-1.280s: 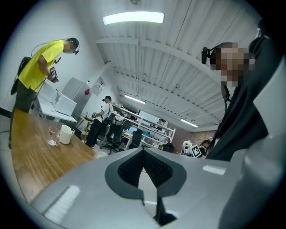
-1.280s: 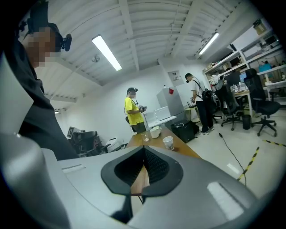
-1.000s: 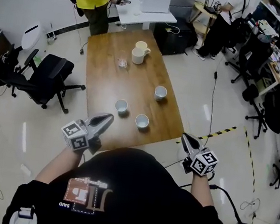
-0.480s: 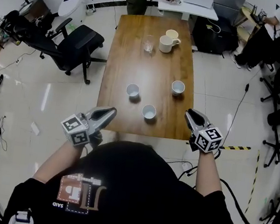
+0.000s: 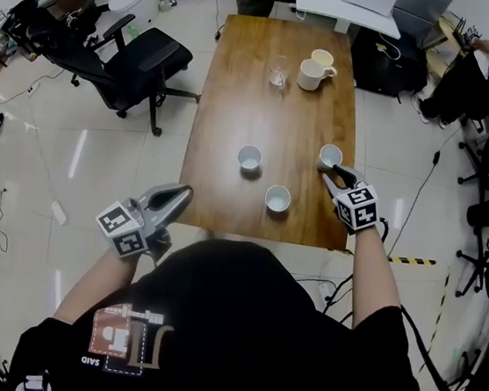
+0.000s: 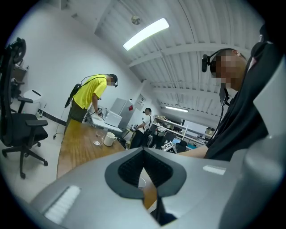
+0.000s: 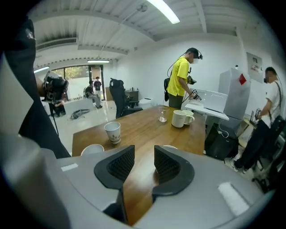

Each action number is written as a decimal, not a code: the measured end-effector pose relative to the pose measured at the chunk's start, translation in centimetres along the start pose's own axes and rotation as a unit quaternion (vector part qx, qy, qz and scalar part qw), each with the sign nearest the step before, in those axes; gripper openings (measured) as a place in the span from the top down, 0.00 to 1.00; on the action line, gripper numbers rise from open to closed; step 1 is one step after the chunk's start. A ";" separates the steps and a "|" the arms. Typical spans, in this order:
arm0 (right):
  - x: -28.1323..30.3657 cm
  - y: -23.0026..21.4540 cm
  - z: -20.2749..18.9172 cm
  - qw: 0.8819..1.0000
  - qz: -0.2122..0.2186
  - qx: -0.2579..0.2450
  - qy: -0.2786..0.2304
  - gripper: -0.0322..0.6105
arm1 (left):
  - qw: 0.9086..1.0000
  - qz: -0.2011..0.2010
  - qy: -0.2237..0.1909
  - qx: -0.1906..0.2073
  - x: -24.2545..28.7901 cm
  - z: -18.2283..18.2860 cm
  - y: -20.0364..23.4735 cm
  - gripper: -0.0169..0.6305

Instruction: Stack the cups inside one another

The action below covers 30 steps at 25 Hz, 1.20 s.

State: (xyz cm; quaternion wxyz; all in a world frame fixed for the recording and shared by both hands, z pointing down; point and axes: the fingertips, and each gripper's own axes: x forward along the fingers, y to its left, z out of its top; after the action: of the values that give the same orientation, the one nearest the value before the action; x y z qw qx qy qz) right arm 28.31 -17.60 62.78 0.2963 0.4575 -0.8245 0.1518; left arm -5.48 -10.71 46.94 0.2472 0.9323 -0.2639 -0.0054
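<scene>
Your right tool (image 5: 331, 173), jaws just opened wide and empty, hovers beside the cup (image 5: 330, 156) at the surface's (image 5: 238, 101) right edge, ready for the first pickup; next, straddle its wall. Left tool (image 5: 181, 197) shut, empty.

Black short-sleeved T-shirt (image 5: 239, 313). Front print (image 5: 127, 338): a rust-orange square with pale marks and small white lettering beneath.

Left gripper (image 5: 179, 196): pale grey moulded shell, dark ribbed pads (image 6: 129, 170), white cube (image 5: 123, 229) with black square markers at the hand end.

Right gripper (image 5: 329, 176): same make, with a matching cube (image 5: 357, 206). Its jaws have just been opening, nothing between them.
</scene>
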 end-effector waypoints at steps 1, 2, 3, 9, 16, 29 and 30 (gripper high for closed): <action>0.6 0.0 -0.2 1.000 -0.004 -0.014 0.017 0.72 | 1.000 -0.002 0.001 -0.002 -0.3 0.2 0.6 0.97; 1.2 0.1 -0.4 0.999 -0.007 -0.031 0.036 0.72 | 1.000 -0.004 0.002 -0.002 -0.5 0.5 1.3 0.97; 1.7 0.1 -0.6 0.997 -0.009 -0.052 0.056 0.72 | 1.000 -0.006 0.003 -0.001 -0.7 0.8 1.9 0.97; 4.2 -1.1 -2.5 0.980 -0.050 -0.132 0.140 0.70 | 1.000 -0.009 0.009 -0.010 -1.1 1.7 4.5 0.97; 6.0 -1.7 -3.7 0.964 -0.056 -0.179 0.190 0.72 | 1.000 -0.004 0.017 -0.011 -1.2 1.9 5.4 0.97; 5.4 -1.7 -3.8 0.959 -0.053 -0.192 0.201 0.91 | 1.000 0.001 0.013 -0.013 -0.7 1.9 5.4 0.97; 5.0 -1.2 -3.2 0.961 -0.049 -0.189 0.194 0.91 | 1.000 -0.001 0.012 -0.014 -0.5 1.9 5.3 0.97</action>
State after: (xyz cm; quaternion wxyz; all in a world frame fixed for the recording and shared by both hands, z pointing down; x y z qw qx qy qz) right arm 28.46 -19.89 68.38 0.5386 0.3947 -0.7416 0.0641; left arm -8.77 -15.28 47.67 0.2632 0.9292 -0.2596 0.0021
